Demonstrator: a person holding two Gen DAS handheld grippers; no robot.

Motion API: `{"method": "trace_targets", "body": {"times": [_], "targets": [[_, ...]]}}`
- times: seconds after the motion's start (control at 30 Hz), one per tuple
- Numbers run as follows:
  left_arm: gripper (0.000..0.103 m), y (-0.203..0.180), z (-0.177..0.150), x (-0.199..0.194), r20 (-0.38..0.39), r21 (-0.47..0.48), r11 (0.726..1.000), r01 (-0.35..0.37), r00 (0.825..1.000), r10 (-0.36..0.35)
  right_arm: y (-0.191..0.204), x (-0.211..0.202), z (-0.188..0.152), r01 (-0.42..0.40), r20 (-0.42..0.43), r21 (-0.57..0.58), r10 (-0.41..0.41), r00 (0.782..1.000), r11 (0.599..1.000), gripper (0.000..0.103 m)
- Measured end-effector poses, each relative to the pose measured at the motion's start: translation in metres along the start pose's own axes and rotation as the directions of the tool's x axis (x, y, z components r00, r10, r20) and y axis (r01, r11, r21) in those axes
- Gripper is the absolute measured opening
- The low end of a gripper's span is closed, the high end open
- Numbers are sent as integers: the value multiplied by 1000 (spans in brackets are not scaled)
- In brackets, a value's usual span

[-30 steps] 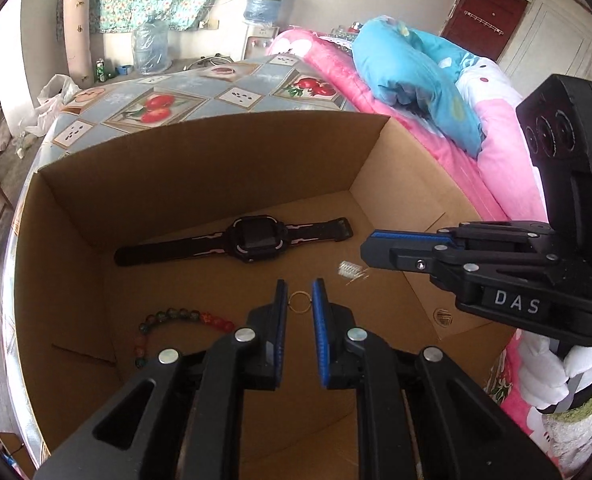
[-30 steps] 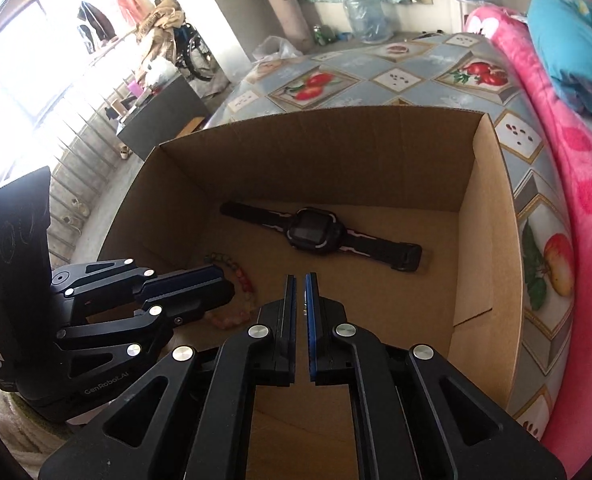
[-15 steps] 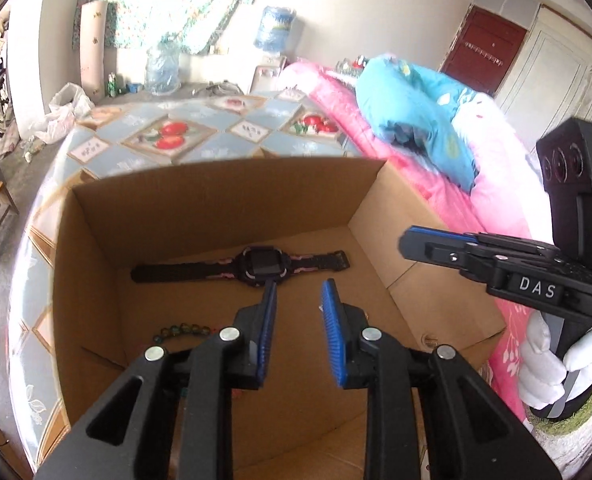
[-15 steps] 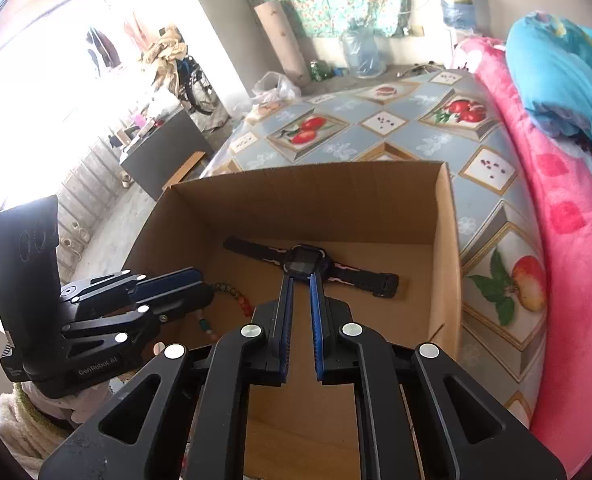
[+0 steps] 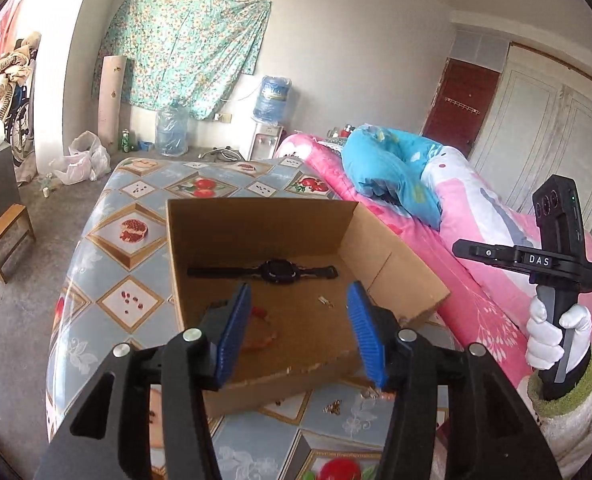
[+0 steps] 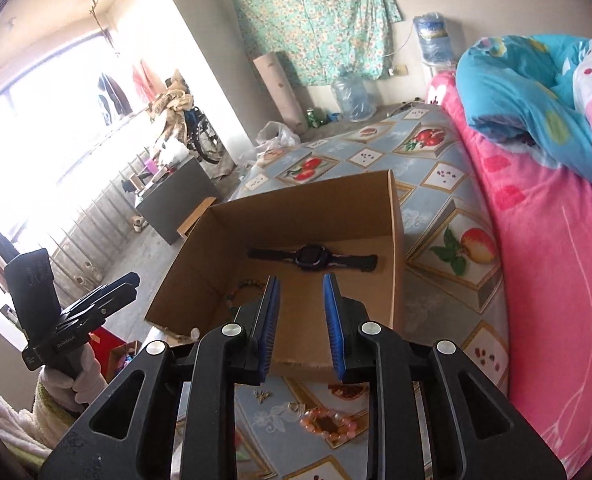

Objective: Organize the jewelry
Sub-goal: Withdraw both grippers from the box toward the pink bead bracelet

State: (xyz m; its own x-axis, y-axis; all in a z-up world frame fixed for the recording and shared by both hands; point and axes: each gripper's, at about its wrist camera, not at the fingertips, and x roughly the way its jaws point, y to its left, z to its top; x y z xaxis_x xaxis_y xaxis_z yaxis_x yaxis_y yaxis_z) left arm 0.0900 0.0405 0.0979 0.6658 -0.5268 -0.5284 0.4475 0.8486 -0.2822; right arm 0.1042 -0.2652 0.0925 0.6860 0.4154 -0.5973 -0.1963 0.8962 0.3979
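1. An open brown cardboard box (image 5: 392, 264) is seen standing on a desk covered with a blue fruit-patterned cloth (image 5: 128, 264), just beside a bed with a pink blanket (image 6: 556, 240)
2. A black wristwatch with a dark strap (image 5: 278, 271) is laid flat along the far side of the box floor
3. A string of coloured beads (image 6: 245, 285) is found on the box floor near its left wall, partly hidden behind a blue pad in both views
4. A small pale metallic piece (image 5: 325, 301) is seen on the box floor, apart from the watch; its kind cannot be told
5. The left tool (image 5: 298, 330) is held above the near edge of the box, its jaws opening to a wide gap with nothing gripped
6. The right tool (image 6: 299, 324) is held over the same edge, its jaws opening to a narrower gap, also with nothing between the pads
7. On the cloth in front of the box, a small gold insect-shaped charm (image 5: 333, 407) and a pink beaded bracelet (image 6: 328, 426) are left lying
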Motion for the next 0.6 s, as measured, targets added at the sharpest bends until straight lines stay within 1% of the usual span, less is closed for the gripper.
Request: {"method": "trace_targets", "body": {"times": [0.03,0.13,0.2,0.27,0.33,0.43,0.5,0.6], "targets": [[54,0,-9,-4,-7,-1,1000,2,1000,-2,2,-2,-9,-9,-5,4,9,1000,1000,26],[63,0,-36,-9,-47,-11,1000,-22,999,21,3,1,-35,-31,-35,41,33,999,999,27],[65,1,-52,-5,-85,-40,999,-25,996,21,0,6,-54,-37,-66,75,42,997,996,28],[66,3,-65,4,-125,-80,997,-20,992,10,-5,14,-70,-29,-100,113,40,994,993,30],[66,2,-76,14,-159,-98,995,-26,987,10,-11,24,-84,-22,-135,160,44,990,987,31],[66,-2,-88,27,-192,-80,995,-52,981,36,-9,38,-106,1,-192,172,32,981,985,31],[66,-5,-94,35,-211,-44,995,-91,974,80,0,47,-121,18,-232,158,19,972,987,31],[66,-9,-103,46,-238,13,988,-153,959,151,19,57,-143,85,-264,78,-61,962,993,40]]}}
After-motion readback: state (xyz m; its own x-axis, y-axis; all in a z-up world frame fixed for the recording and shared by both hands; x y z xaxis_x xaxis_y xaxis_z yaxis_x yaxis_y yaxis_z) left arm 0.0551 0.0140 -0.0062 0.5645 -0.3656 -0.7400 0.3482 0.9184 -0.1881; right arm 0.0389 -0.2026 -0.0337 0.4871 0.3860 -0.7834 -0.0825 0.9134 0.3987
